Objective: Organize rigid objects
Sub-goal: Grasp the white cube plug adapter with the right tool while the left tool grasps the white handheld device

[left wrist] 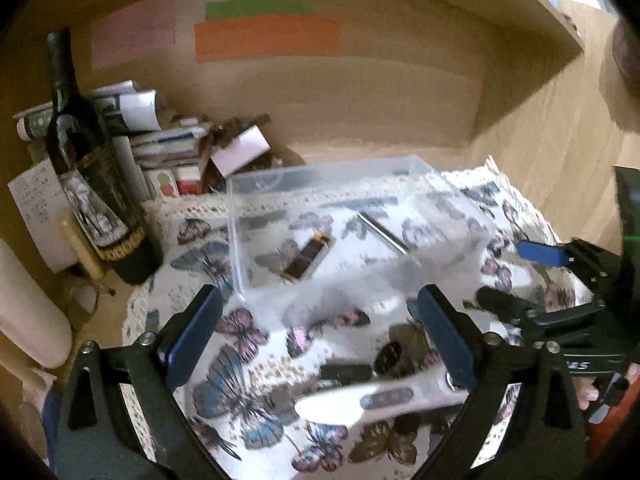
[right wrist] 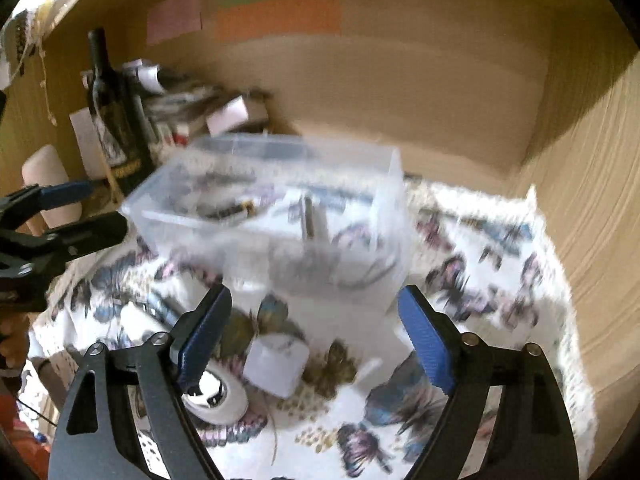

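A clear plastic box stands on the butterfly cloth and holds a black-and-gold lighter and a metal rod. My left gripper is open and empty in front of the box. Between its fingers lie a white thermometer-like device, a black stick and a dark oval piece. My right gripper is open and empty, near the box in a blurred view. Below it lie a white cube and a white round device.
A dark wine bottle stands at the left by stacked papers and small boxes. Wooden shelf walls close the back and right. Coloured paper strips hang on the back wall. The right gripper shows at the right edge of the left wrist view.
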